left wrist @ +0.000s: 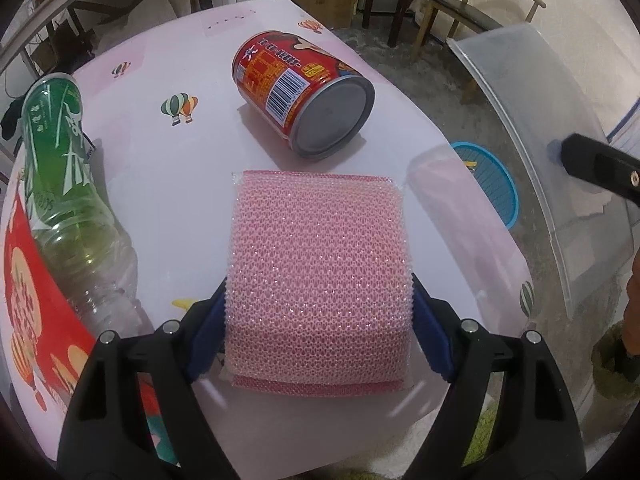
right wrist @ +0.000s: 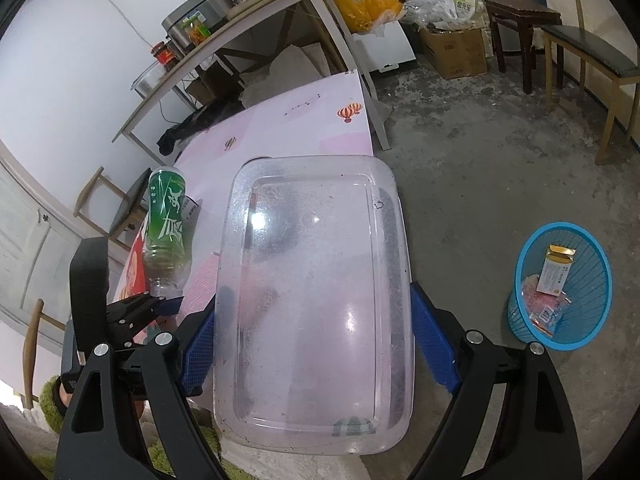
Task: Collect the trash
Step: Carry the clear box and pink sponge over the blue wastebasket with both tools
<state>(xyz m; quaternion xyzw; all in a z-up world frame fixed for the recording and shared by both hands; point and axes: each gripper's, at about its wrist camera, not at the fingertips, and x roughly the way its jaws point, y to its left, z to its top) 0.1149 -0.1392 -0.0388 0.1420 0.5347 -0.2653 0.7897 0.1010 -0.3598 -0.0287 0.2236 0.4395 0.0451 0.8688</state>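
On the left side of the worktop [left wrist: 168, 184] a green plastic bottle [left wrist: 64, 184] lies on its side, and toward the far edge a red can [left wrist: 304, 92] lies tipped over with its base facing the near edge. Between them, close to the near edge, the left tool [left wrist: 318, 340] is clenched on a pink mesh scouring pad [left wrist: 316, 272], its blue pads [left wrist: 208, 332] pressing into both long sides; the pad bulges a little, so it looks soft. To carry it well, the squeeze should be firm but not tight enough to fold the pad out of the grip, and it should clear the can before swinging right. The right tool [right wrist: 312, 332] grasps a clear plastic tray [right wrist: 316, 300], held out past the right edge of the worktop; the tray looks empty, though it is cloudy and dusty. It seems meant as a catcher, so keeping it level and steady under the pad matters. Further right, on the floor well apart from the worktop, stands a blue basket [right wrist: 592, 300] already holding a small carton [right wrist: 554, 274] and a red wrapper [right wrist: 540, 308].
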